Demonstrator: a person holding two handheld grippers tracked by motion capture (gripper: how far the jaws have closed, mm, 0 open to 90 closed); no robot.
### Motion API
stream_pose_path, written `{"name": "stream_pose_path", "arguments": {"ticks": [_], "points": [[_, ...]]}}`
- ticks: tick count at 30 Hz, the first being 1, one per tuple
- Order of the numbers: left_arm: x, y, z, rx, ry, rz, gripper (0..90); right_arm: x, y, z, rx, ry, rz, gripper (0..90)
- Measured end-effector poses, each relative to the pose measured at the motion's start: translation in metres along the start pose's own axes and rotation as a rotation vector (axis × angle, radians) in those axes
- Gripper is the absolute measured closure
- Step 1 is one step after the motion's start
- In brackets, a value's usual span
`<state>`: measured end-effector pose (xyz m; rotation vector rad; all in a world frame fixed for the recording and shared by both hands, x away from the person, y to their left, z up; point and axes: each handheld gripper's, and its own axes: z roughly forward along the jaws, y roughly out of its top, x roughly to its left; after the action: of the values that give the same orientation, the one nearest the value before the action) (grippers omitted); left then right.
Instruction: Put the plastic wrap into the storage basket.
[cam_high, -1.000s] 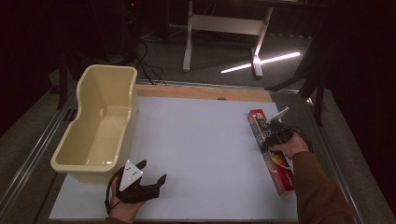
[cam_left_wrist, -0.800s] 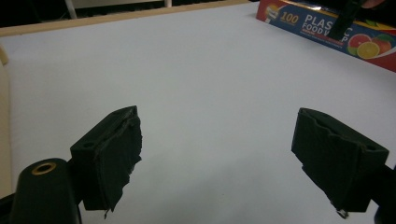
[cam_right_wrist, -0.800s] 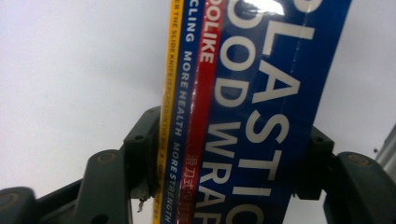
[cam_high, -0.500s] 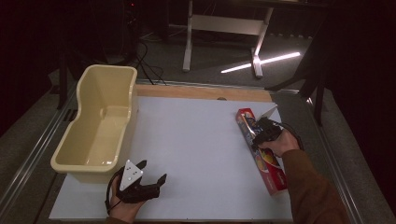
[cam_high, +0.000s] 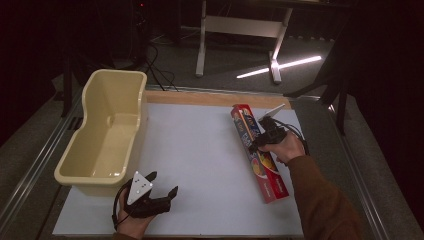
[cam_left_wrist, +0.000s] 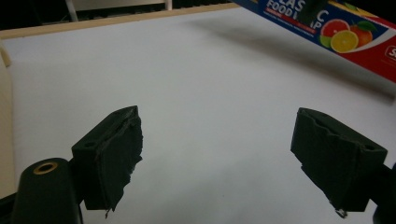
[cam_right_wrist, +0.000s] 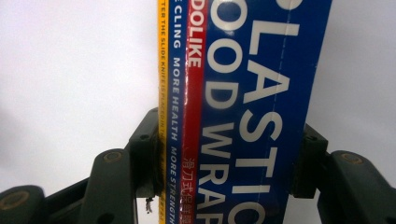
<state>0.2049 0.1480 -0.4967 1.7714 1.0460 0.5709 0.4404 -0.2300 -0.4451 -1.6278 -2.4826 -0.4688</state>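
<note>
The bench (cam_high: 200, 150) carries a white sheet with a strip of bare wood along its far edge. A cream plastic tub (cam_high: 102, 132) stands along the left edge, its long side running from the near-left area toward the far-left corner, and its inside holds nothing visible. A long box of plastic food wrap (cam_high: 257, 150), blue and red with fruit printed on it, sits toward the right edge, one end pointing at the far edge and the other at the near-right corner. The right tool (cam_high: 262, 135) is closed on this box near its far half, one jaw pressed against each long side; in the right gripper view the box (cam_right_wrist: 233, 116) runs straight up between the two jaws. Whether the box touches the bench cannot be determined. The left tool (cam_high: 162, 192) rests near the near-left corner, just in front of the tub, with its jaws spread wide and nothing between them; the left gripper view shows bare white sheet between the jaws and the box (cam_left_wrist: 345, 37) well beyond them.
</note>
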Motion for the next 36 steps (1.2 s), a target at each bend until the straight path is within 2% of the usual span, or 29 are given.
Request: {"name": "stream_pose_path", "arguments": {"ticks": [2, 3, 5, 7, 9, 12, 14, 15, 17, 19, 23, 25, 27, 31, 34, 36], "points": [[0.000, 0.000, 0.000, 0.001, -0.003, 0.002, 16.5, 0.006, 0.002, -0.002, -0.020, 0.036, -0.003, 42.6], [-0.001, 0.000, 0.000, 0.000, -0.004, 0.001, 16.5, 0.012, 0.004, -0.003, -0.030, 0.072, 0.000, 42.6], [-0.001, 0.000, 0.000, 0.001, -0.005, 0.001, 16.5, 0.014, 0.005, -0.003, -0.035, 0.081, -0.003, 42.6], [-0.001, 0.000, 0.000, 0.000, -0.005, 0.002, 16.5, 0.025, 0.008, -0.005, -0.050, 0.120, -0.009, 42.6], [-0.001, 0.000, 0.000, 0.000, -0.005, 0.002, 16.7, 0.028, 0.008, -0.005, -0.057, 0.131, -0.010, 42.6], [-0.001, 0.000, 0.000, -0.001, -0.006, 0.003, 16.7, 0.039, 0.011, -0.007, -0.072, 0.178, -0.022, 42.6], [-0.001, 0.000, 0.000, -0.001, -0.008, 0.004, 16.7, 0.045, 0.013, -0.007, -0.084, 0.194, -0.029, 42.6], [-0.002, 0.000, 0.000, -0.001, -0.008, 0.005, 16.7, 0.053, 0.014, -0.008, -0.094, 0.207, -0.041, 42.6], [-0.002, 0.000, 0.000, -0.001, -0.008, 0.007, 16.7, 0.056, 0.015, -0.008, -0.096, 0.208, -0.046, 42.6], [-0.002, 0.000, 0.000, -0.001, -0.010, 0.007, 16.7, 0.068, 0.019, -0.011, -0.118, 0.234, -0.059, 42.6], [-0.003, 0.000, 0.000, -0.003, -0.011, 0.010, 16.7, 0.078, 0.023, -0.013, -0.125, 0.258, -0.073, 42.6], [-0.003, 0.000, 0.000, -0.002, -0.011, 0.011, 16.7, 0.089, 0.028, -0.015, -0.142, 0.278, -0.077, 42.7], [-0.003, 0.000, 0.001, 0.000, -0.011, 0.015, 16.7, 0.092, 0.030, -0.015, -0.149, 0.286, -0.074, 42.6], [-0.005, 0.000, 0.001, 0.002, -0.006, 0.029, 16.7, 0.106, 0.041, -0.012, -0.173, 0.357, -0.055, 42.6], [-0.006, 0.000, 0.001, 0.003, -0.007, 0.032, 16.7, 0.111, 0.046, -0.011, -0.184, 0.377, -0.049, 42.6], [-0.006, 0.000, 0.000, 0.001, -0.007, 0.033, 16.7, 0.118, 0.050, -0.011, -0.201, 0.370, -0.061, 42.6]]}}
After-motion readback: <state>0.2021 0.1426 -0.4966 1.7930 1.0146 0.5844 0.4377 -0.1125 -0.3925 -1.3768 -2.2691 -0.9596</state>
